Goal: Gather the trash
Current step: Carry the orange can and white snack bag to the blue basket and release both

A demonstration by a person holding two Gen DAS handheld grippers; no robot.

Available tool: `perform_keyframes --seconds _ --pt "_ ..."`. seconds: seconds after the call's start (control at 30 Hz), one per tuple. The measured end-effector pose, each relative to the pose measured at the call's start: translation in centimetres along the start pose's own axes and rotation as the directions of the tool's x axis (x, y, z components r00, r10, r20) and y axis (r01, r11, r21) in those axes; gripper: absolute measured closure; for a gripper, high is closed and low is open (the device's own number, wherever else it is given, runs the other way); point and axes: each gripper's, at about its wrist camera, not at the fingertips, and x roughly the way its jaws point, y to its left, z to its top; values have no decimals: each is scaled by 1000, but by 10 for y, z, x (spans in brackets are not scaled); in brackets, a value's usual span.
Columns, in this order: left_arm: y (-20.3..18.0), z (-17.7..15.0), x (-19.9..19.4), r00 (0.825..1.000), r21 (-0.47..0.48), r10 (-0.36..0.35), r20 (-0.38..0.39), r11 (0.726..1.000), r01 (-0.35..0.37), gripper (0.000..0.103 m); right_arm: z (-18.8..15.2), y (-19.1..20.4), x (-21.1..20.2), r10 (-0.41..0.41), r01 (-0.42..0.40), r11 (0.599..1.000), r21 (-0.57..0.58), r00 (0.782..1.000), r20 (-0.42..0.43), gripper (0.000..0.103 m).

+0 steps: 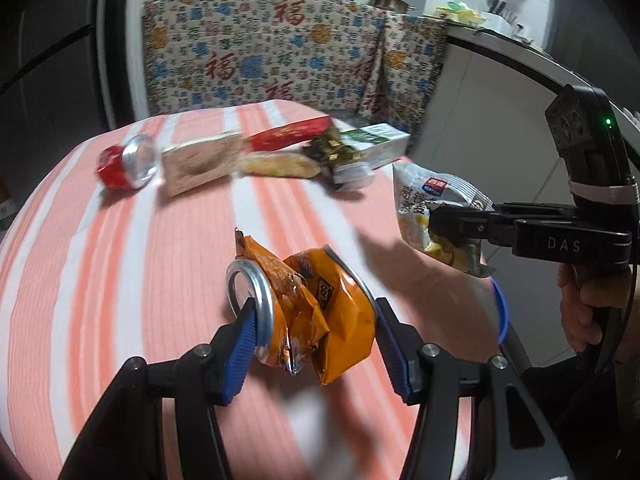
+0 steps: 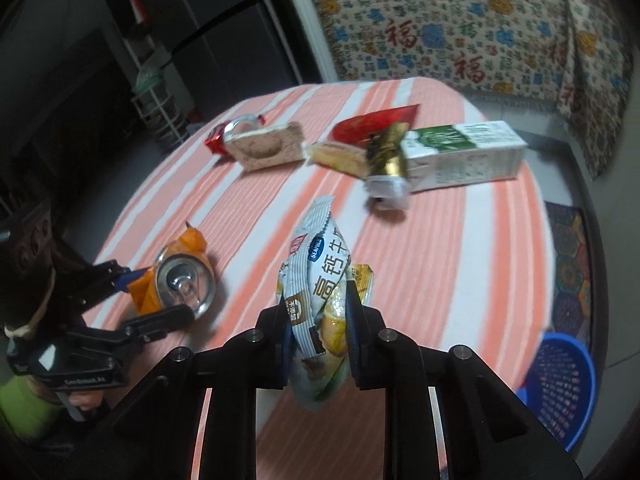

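Note:
A crushed orange drink can (image 1: pixel 316 304) with a silver top sits between the blue pads of my left gripper (image 1: pixel 316 312), which is shut on it just above the striped tablecloth (image 1: pixel 120 280). In the right wrist view the same can (image 2: pixel 184 280) and left gripper (image 2: pixel 160 294) appear at the lower left. My right gripper (image 2: pixel 316 308) is shut on a grey-white snack wrapper (image 2: pixel 320 280) that hangs crumpled from its fingers. From the left wrist view, that wrapper (image 1: pixel 424 196) and the right gripper (image 1: pixel 436 222) are at the table's right edge.
Across the far side of the table lie a crushed red can (image 1: pixel 124 162), a beige box (image 1: pixel 200 160), a red packet (image 1: pixel 288 136), a yellow wrapper (image 1: pixel 280 164) and a green-white carton (image 1: pixel 376 140). A blue basket (image 2: pixel 560 380) stands on the floor at the right.

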Motion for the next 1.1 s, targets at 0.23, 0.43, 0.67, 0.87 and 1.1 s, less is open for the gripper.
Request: perform_keyframes --seconds 0.23,0.43,0.67,0.87,1.1 --pt "-71 30 32 990 55 -135 -37 989 137 46 -18 -68 -55 -106 97 985 140 993 57 82" --pt "-147 44 73 964 105 -242 -111 962 254 46 -49 -143 -98 -294 278 921 274 956 19 82" --pt "-224 48 130 934 170 -290 -207 930 326 46 -88 -213 -122 -377 371 832 412 923 -70 82" --pt "-259 49 172 927 205 -281 -249 920 334 46 -96 -238 -128 -382 376 798 471 920 -89 82" --pt "-277 41 186 927 259 -273 -258 905 338 44 -95 -248 -126 -377 368 790 490 922 -84 81"
